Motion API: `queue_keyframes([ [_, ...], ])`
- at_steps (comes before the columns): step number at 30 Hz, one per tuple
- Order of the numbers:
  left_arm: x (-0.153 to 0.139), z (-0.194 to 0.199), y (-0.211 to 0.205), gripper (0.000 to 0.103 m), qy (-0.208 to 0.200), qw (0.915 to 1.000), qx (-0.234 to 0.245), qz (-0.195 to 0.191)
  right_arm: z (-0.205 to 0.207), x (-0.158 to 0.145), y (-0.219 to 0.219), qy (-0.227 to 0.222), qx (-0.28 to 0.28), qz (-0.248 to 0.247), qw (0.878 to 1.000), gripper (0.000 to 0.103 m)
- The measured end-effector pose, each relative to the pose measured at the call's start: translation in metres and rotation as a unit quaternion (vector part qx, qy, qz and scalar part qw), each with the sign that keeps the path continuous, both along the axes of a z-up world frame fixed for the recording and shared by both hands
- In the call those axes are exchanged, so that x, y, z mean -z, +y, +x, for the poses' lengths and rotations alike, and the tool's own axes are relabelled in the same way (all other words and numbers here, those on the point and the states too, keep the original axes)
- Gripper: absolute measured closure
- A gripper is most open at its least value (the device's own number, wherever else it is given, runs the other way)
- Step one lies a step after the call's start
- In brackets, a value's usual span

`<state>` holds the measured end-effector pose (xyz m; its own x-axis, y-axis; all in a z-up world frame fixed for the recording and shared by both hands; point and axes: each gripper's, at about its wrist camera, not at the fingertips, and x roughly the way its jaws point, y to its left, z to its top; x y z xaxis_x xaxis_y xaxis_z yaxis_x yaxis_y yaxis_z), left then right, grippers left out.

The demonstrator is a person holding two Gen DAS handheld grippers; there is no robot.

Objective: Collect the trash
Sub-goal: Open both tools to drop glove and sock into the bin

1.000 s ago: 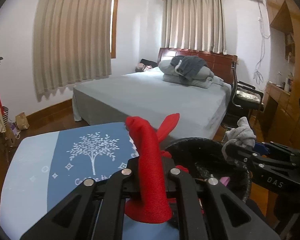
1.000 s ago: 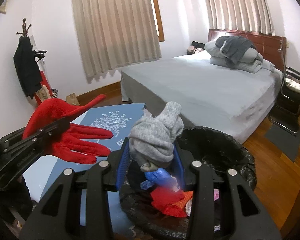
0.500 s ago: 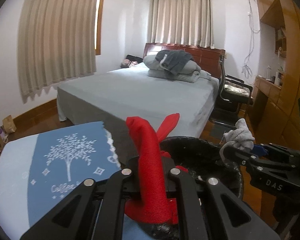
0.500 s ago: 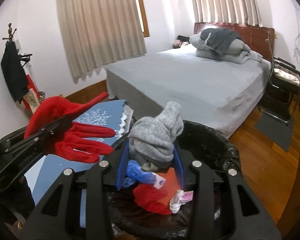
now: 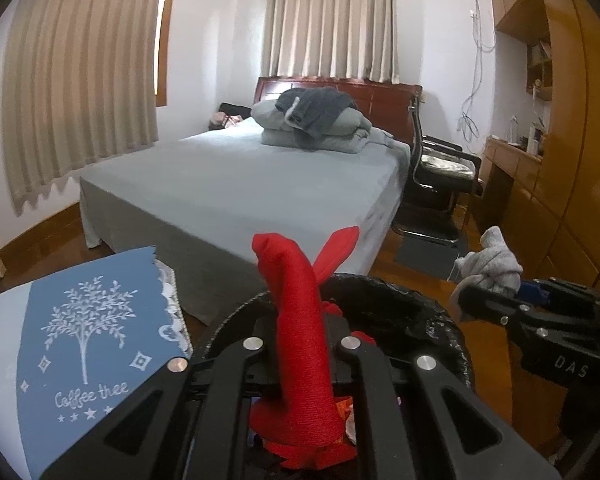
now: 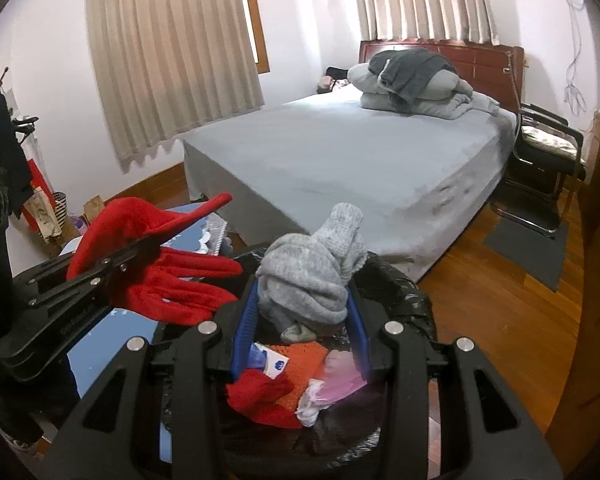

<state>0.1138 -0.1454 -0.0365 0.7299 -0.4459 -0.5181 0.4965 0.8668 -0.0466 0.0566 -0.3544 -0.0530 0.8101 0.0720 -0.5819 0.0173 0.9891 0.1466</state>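
Bedroom: wood floor, grey bed

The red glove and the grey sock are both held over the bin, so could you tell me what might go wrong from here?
The red glove hangs near the rim of the bin on the table side, so it may drop outside if released now. The grey sock bulges above the right gripper and could snag on its blue pads instead of falling.

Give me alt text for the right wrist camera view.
The right gripper clamps a grey knitted bundle above a black-lined trash bin holding scraps. Left of it, the left gripper holds a red glove.
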Motion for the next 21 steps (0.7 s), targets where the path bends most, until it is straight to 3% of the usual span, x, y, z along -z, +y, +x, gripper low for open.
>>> queue_keyframes([
  [21,0.021,0.037,-0.023,0.092,0.031,0.9991,0.008,0.028,0.031,0.027,-0.016,0.032,0.005,0.010,0.999,0.060],
])
